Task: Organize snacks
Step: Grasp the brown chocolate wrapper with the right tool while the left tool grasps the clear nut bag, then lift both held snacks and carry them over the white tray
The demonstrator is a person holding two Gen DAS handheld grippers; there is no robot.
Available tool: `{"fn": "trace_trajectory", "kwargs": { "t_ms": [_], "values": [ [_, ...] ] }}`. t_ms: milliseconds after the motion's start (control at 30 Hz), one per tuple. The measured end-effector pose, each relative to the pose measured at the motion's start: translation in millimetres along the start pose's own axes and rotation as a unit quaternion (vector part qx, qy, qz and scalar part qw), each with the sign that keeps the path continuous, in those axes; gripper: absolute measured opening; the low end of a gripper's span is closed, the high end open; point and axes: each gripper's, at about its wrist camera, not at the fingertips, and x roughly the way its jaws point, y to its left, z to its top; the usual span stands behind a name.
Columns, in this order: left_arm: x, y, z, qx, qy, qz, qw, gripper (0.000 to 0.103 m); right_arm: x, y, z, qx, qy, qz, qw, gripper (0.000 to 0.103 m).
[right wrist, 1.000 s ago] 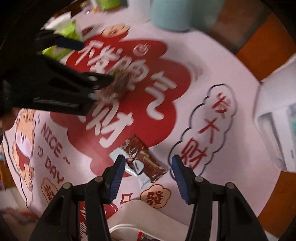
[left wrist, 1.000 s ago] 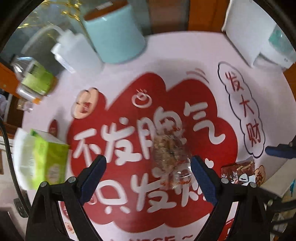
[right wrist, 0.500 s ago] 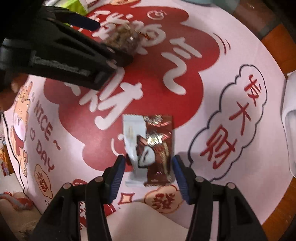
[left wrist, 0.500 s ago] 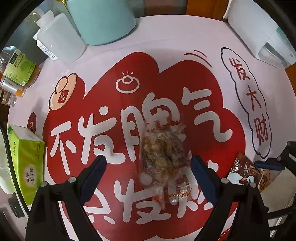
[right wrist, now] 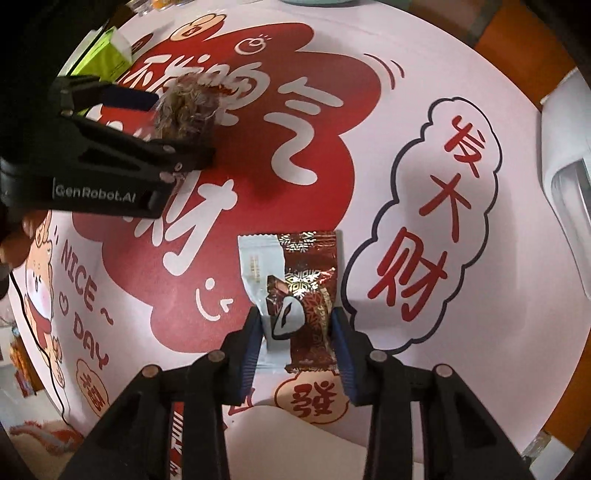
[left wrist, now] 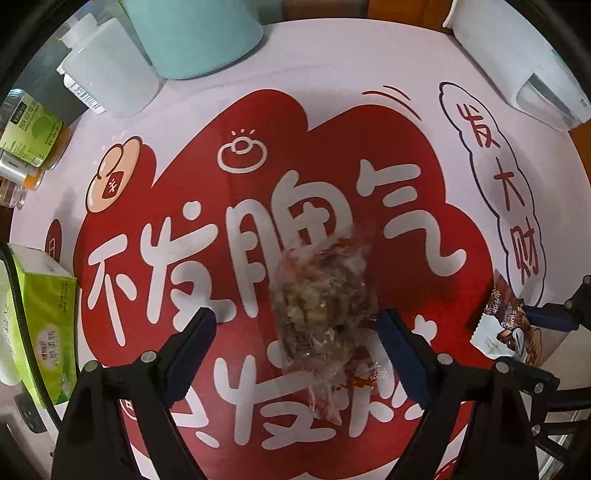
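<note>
While both grippers hang low over the tablecloth (left wrist: 332, 92), its print is easy to read from here: big white Chinese characters on a red cloud, red characters inside a cloud outline at the side, and "NICE ~ DAY" running down one edge beside a cartoon figure in a red scarf. "GenRobot.AI" is printed in white on the body of the left gripper (right wrist: 177, 122), seen from the right wrist view.

That left gripper (left wrist: 295, 332) is spread wide around a clear bag of brown crumbly snack (left wrist: 321, 310) with red print on its film; the bag lies on the cloth between the blue pads, touching the right-hand one. Half a second ago it sat further ahead of the fingers; now they straddle it.

Over by the near edge, the right gripper (right wrist: 297, 325) has narrowed on the brown-and-white wrapped snack (right wrist: 299, 284), its pads pressing both sides of the packet. A moment earlier the same fingers stood apart with the packet loose in front of them.

Off to the left stands a green tissue box (left wrist: 44, 314) with small Chinese lettering. Behind it are a white bottle (left wrist: 107, 81) with a barcode sticker, a pale teal container (left wrist: 199, 33) and a green-labelled bottle (left wrist: 29, 136).
</note>
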Motion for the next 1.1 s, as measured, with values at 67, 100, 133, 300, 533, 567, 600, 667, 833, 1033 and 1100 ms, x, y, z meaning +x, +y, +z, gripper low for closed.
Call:
{"fn": "trace_trajectory", "kwargs": {
  "t_ms": [67,100,133,300,533,567,600,667,833,1033,1100],
  "values": [
    [1.1,-5.1,0.8,0.001,-0.003,-0.003,1.0,0.08,-1.8,-5.8,-1.5,0.007,-0.003,0.0,1.0,0.037],
    [0.0,-6.4,1.0,0.002,-0.004,-0.01,0.9999,0.076,-6.4,-16.5,0.2,0.01,-0.004,0.0,1.0,0.037],
    [-2.8,-11.3,2.4,0.001,-0.005,-0.016,0.9999,0.064,-6.3,-16.3,1.0,0.015,-0.006,0.0,1.0,0.037],
    [-10.1,-25.6,1.8,0.014,-0.016,0.001,0.9998,0.04,-7.2,-20.5,1.9,0.039,-0.013,0.003,0.999,0.037],
    [-23.1,-37.2,-14.6,0.035,-0.029,0.026,0.9986,0.039,-16.7,-27.3,-1.0,0.054,-0.026,-0.014,0.998,0.036],
    [-25.9,-37.8,-17.5,0.035,-0.03,0.026,0.9986,0.039,-20.2,-27.7,-2.2,0.056,-0.029,-0.014,0.998,0.036],
    [-30.4,-39.9,-22.1,0.035,-0.032,0.024,0.9986,0.039,-23.9,-28.4,-3.6,0.059,-0.033,-0.015,0.998,0.036],
    [-43.0,-45.9,-30.9,0.042,-0.04,0.021,0.9981,0.039,-33.2,-30.7,-6.1,0.066,-0.042,-0.02,0.997,0.036],
    [-89.1,-58.1,-49.8,0.068,-0.062,0.024,0.9955,0.039,-69.7,-34.2,-15.7,0.083,-0.074,-0.036,0.993,0.036],
    [-155.5,-77.0,-74.3,0.095,-0.098,0.021,0.9904,0.039,-125.2,-27.9,-42.3,0.096,-0.116,-0.048,0.988,0.036],
    [-176.9,-84.3,-79.0,0.104,-0.109,0.021,0.9883,0.039,-139.2,-19.9,-54.2,0.096,-0.128,-0.055,0.986,0.036]
  ]
}}
